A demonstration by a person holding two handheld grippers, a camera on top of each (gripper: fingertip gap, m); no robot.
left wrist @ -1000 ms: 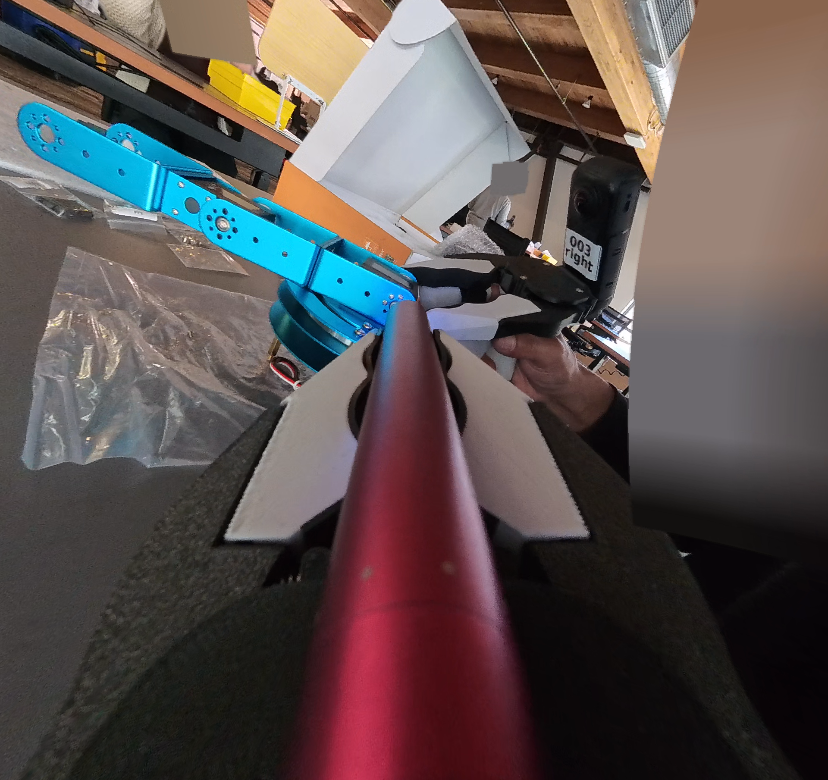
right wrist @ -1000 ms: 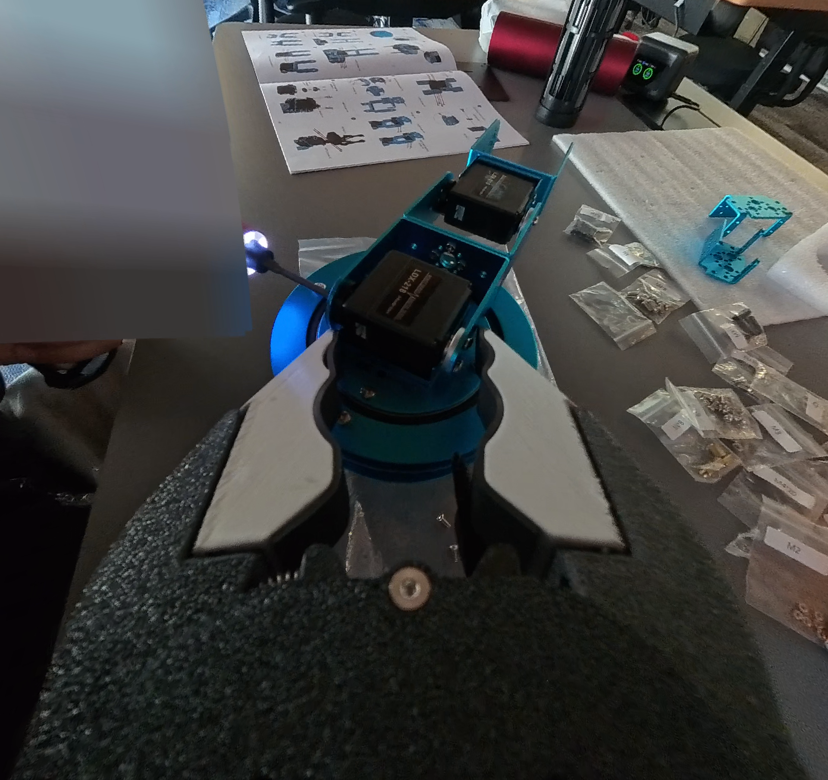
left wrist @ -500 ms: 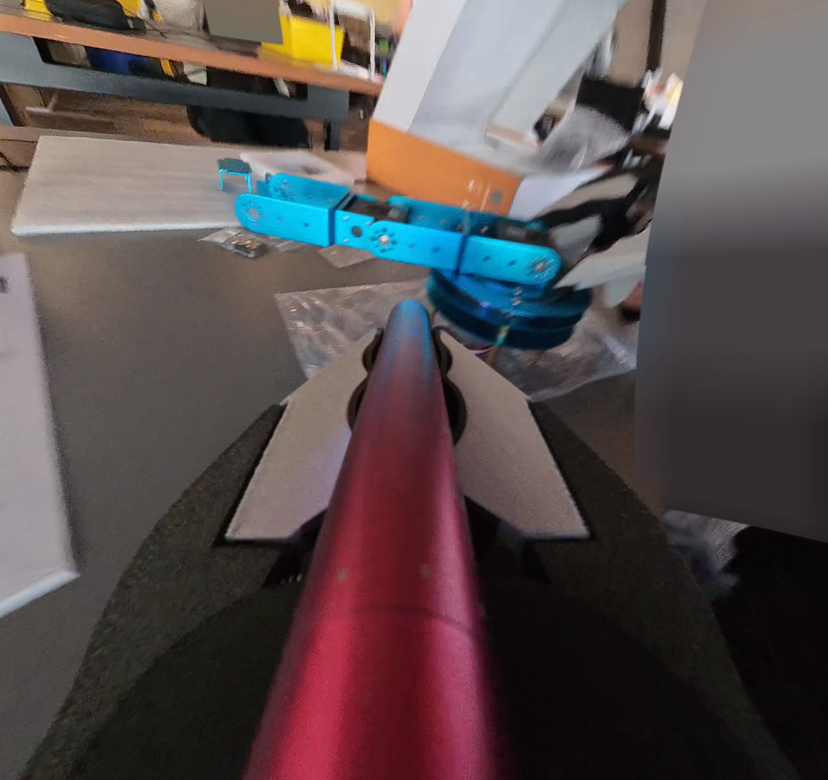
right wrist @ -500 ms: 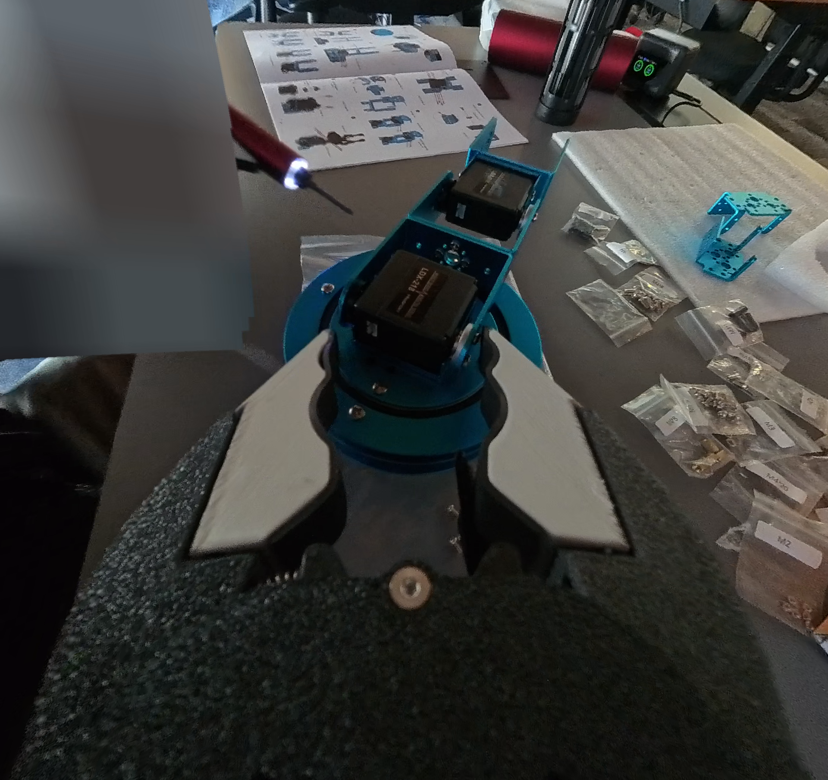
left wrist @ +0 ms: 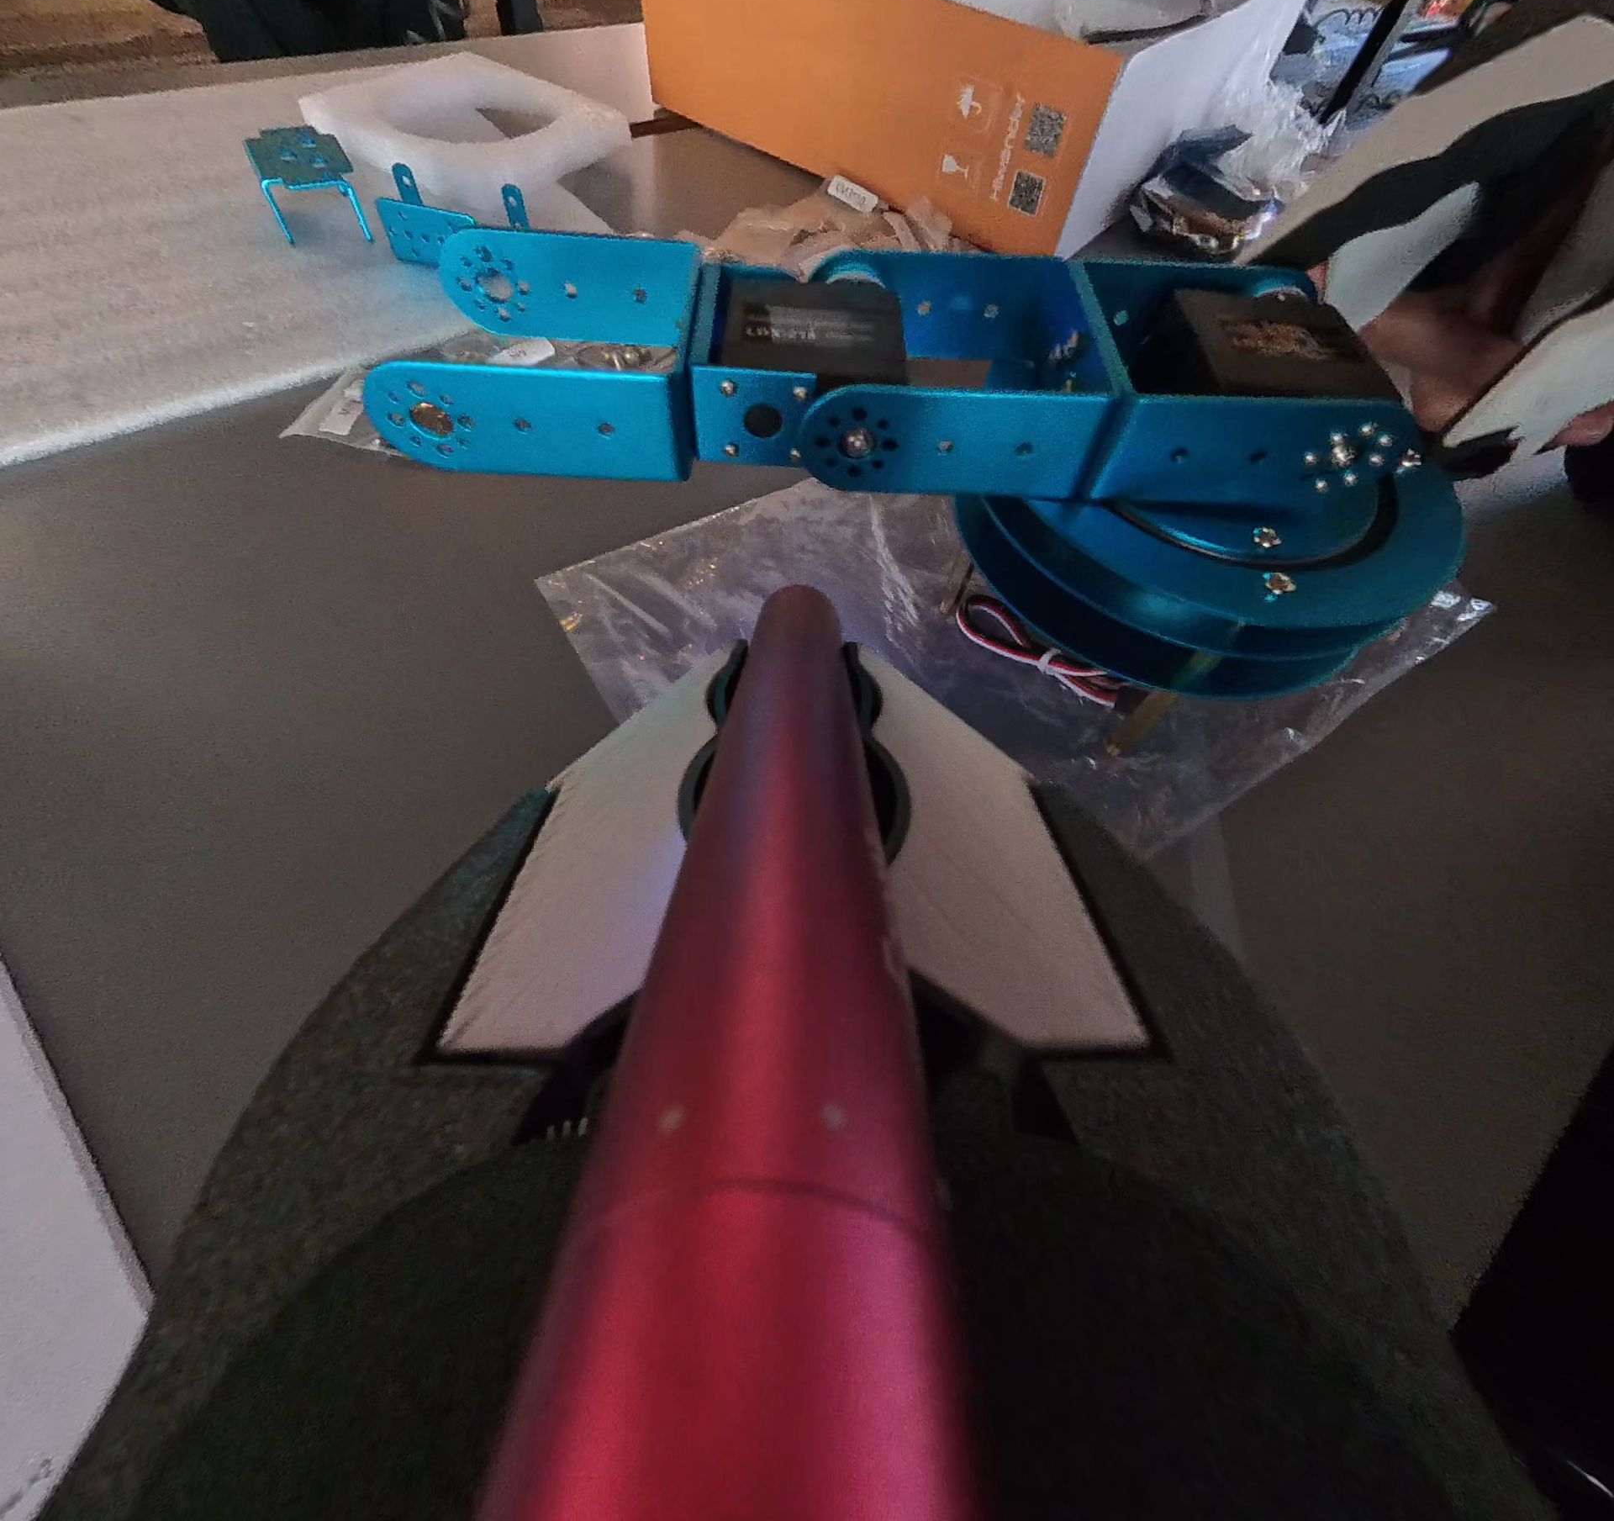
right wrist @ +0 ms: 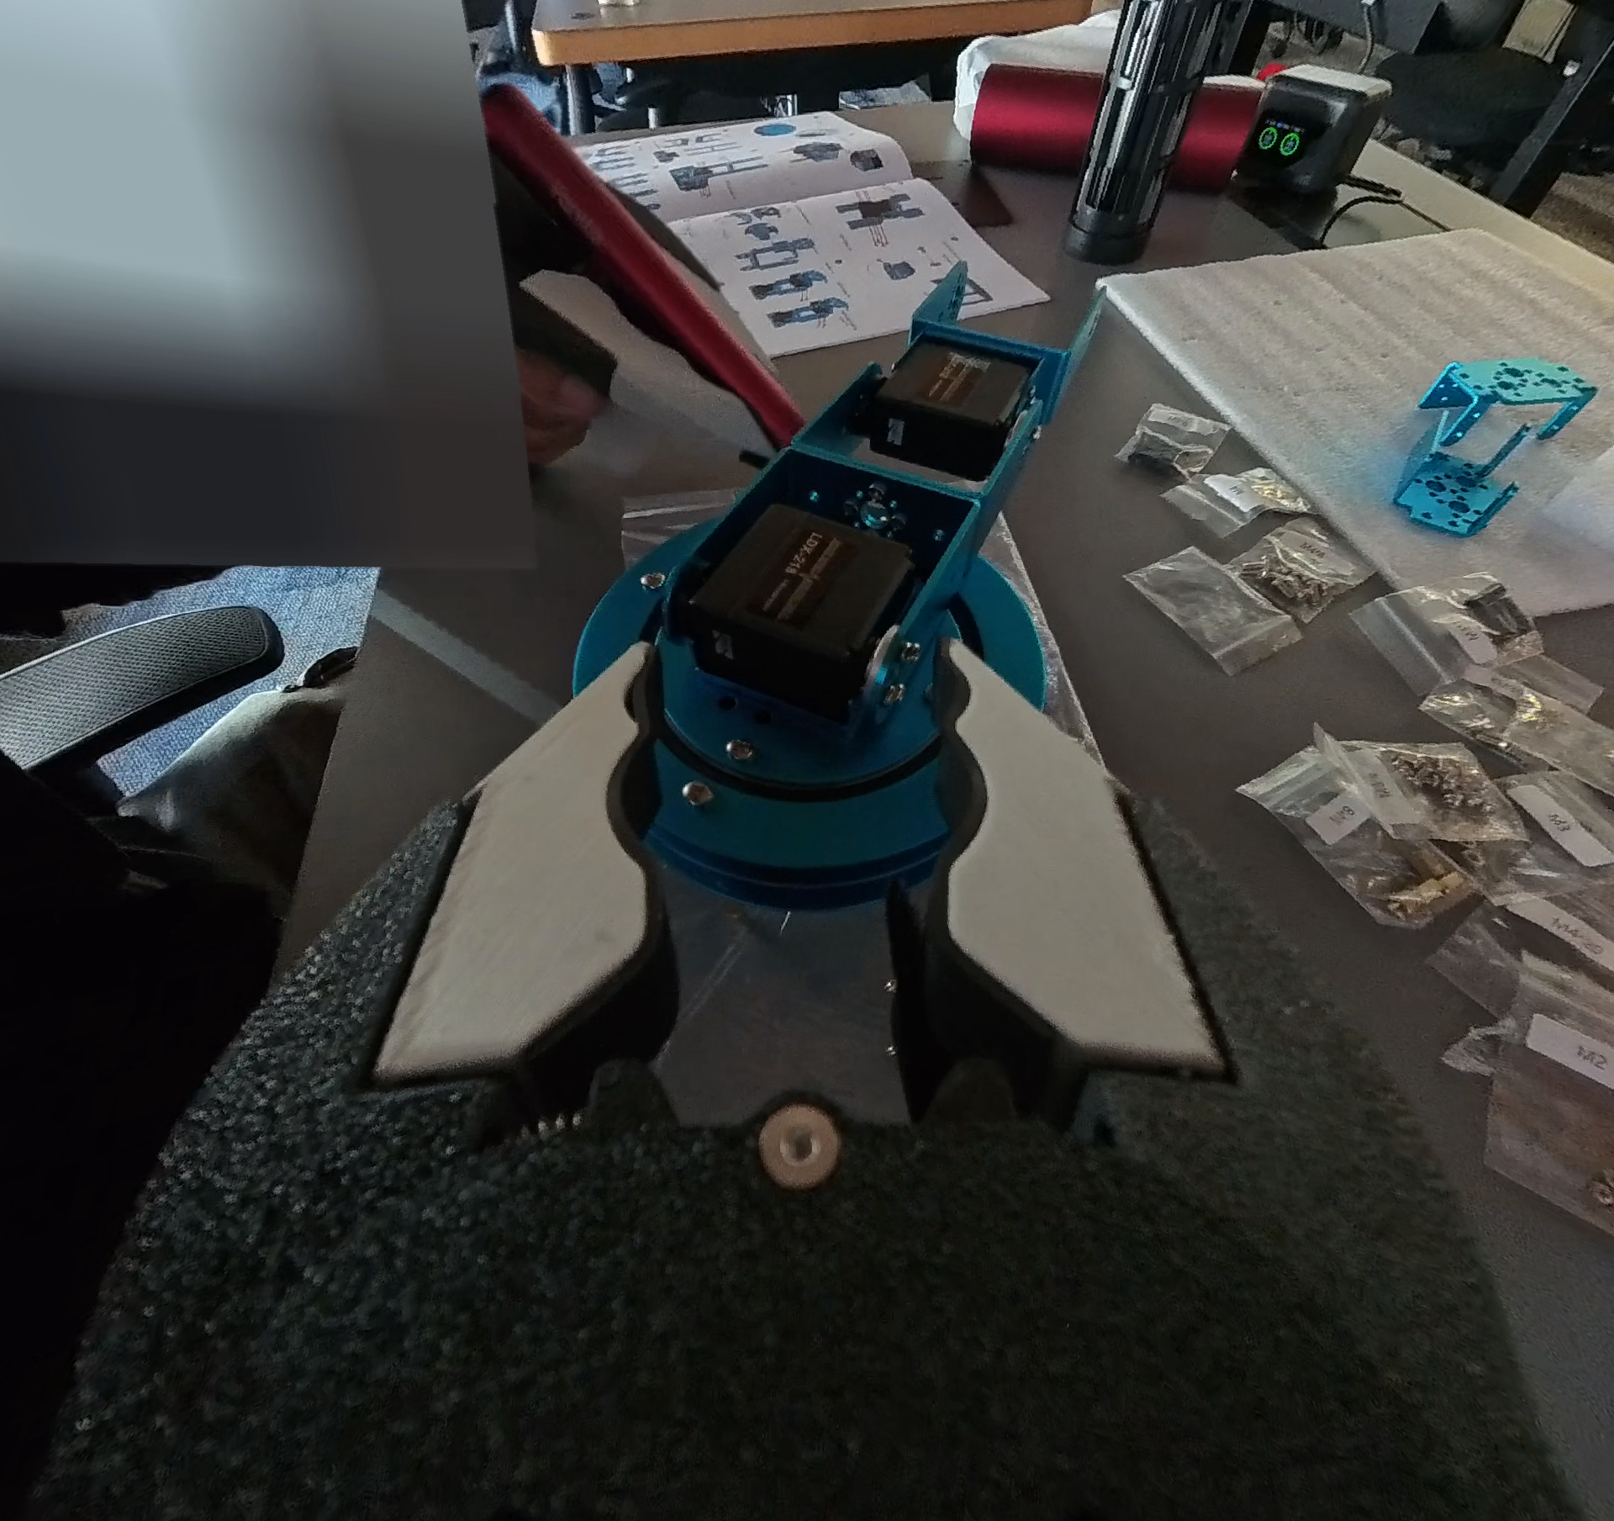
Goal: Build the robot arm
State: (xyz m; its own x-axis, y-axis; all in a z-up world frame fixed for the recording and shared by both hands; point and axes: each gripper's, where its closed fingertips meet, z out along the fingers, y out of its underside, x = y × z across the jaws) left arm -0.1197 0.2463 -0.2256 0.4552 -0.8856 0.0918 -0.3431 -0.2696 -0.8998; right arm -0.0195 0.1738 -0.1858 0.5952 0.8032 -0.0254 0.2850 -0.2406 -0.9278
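A dark grey bench (left wrist: 218,693) carries an orange-and-white carton (left wrist: 873,73) bearing printed symbols and codes at 12 o'clock. The blue servo arm (left wrist: 917,396) stands on clear plastic film (left wrist: 786,588); the right gripper (right wrist: 799,693), fingers apart, flanks its round base (right wrist: 786,850). The left gripper (left wrist: 795,693) is clamped on a red screwdriver (left wrist: 777,1042). Labelled screw bags (right wrist: 1397,798) lie at 3 o'clock.

Two black servos (right wrist: 808,601) sit in one blue bracket arm (left wrist: 873,396) on a single round base (left wrist: 1223,588). One open instruction booklet (right wrist: 812,221), one orange box (left wrist: 856,73), two grippers, one red screwdriver (left wrist: 786,1042).
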